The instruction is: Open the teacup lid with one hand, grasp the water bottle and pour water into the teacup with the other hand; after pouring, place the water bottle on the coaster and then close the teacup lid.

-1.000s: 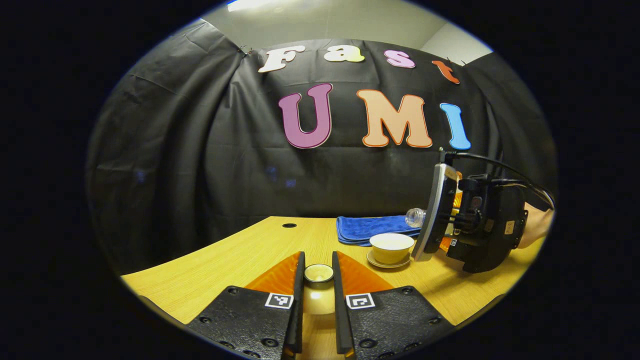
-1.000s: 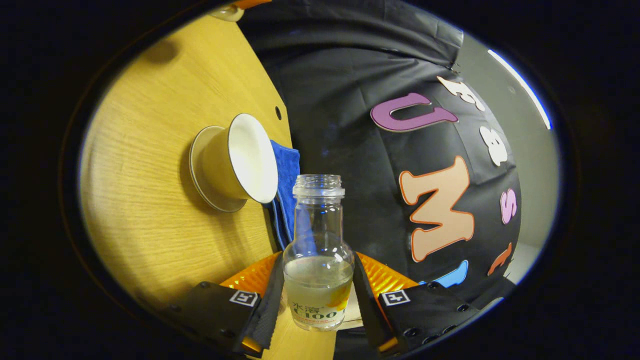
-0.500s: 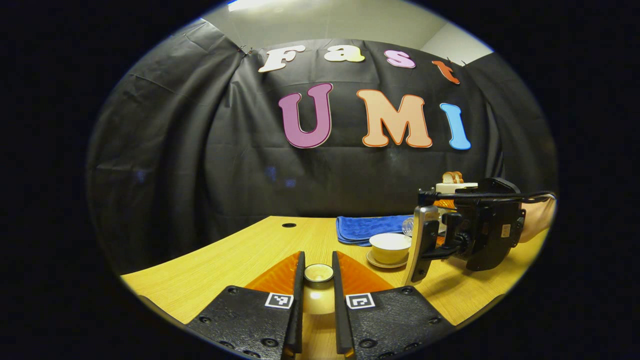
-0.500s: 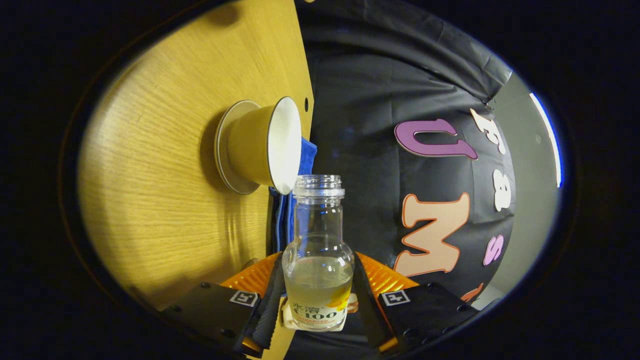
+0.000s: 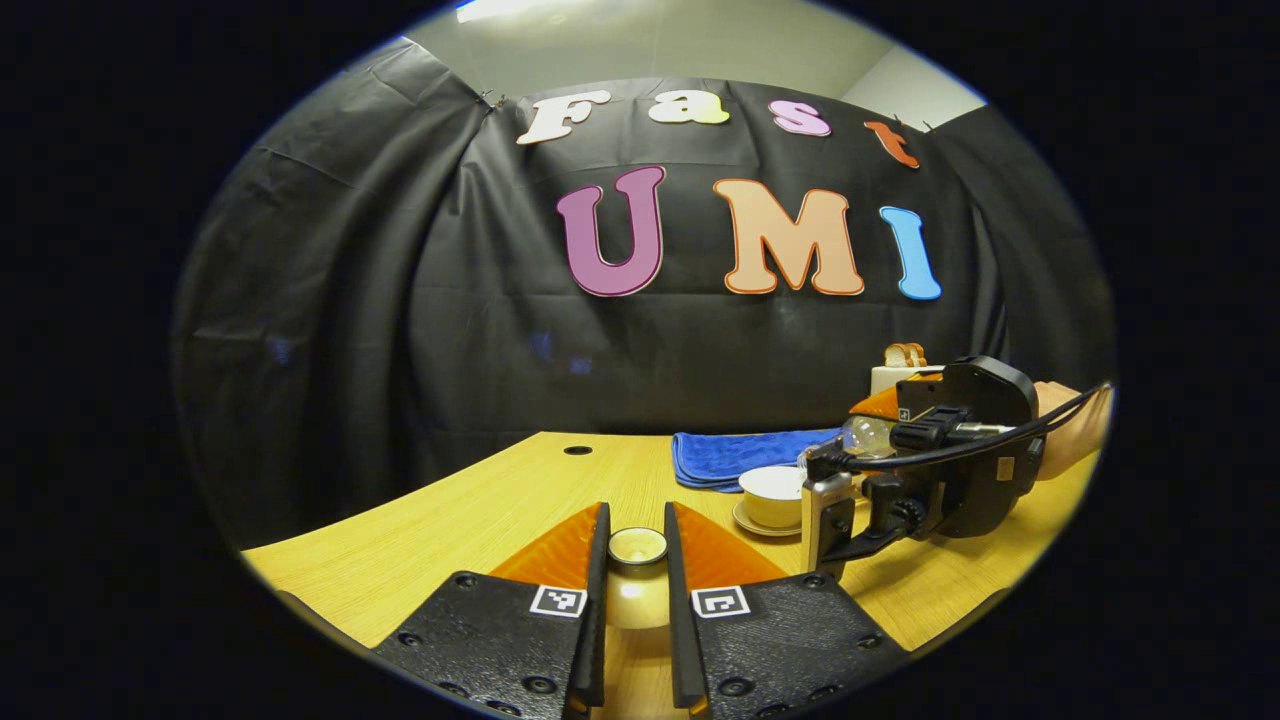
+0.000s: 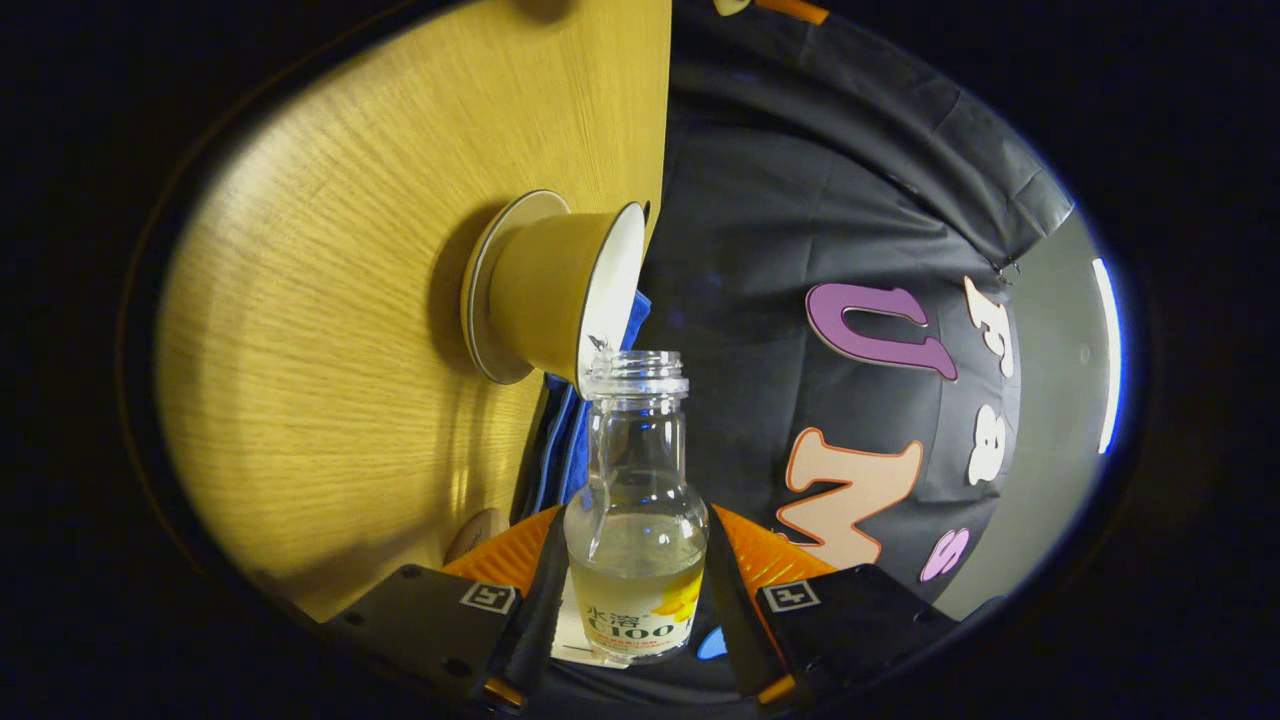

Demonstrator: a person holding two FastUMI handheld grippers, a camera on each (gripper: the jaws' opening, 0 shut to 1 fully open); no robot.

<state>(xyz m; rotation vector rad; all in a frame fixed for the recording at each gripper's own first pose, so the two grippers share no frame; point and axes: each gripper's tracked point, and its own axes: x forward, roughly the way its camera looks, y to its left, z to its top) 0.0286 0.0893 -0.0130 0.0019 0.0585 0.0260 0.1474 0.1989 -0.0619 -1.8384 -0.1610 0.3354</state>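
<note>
In the left gripper view my left gripper point(image 5: 636, 522) is shut on the small cream teacup lid point(image 5: 638, 547), held above the wooden table point(image 5: 520, 500). The uncovered yellow teacup point(image 5: 772, 492) stands on its saucer point(image 5: 748, 518) to the right. My right gripper point(image 6: 635, 520) is shut on a clear glass water bottle point(image 6: 636, 560) with a little liquid in it. The bottle is tipped on its side, its open mouth point(image 6: 636, 362) right at the teacup's rim point(image 6: 612, 290). From the left gripper view, the right gripper point(image 5: 868, 425) leans over the cup.
A folded blue cloth point(image 5: 735, 455) lies just behind the teacup, also seen as blue cloth point(image 6: 565, 440) beside the bottle. A white toaster with bread point(image 5: 900, 368) stands at the back right. A hand point(image 5: 1075, 440) holds the right gripper. A small hole point(image 5: 578, 450) marks the table's far edge.
The right gripper has rolled further over and dropped lower, bringing the bottle's mouth to the teacup's rim. The left gripper and the lid have not moved.
</note>
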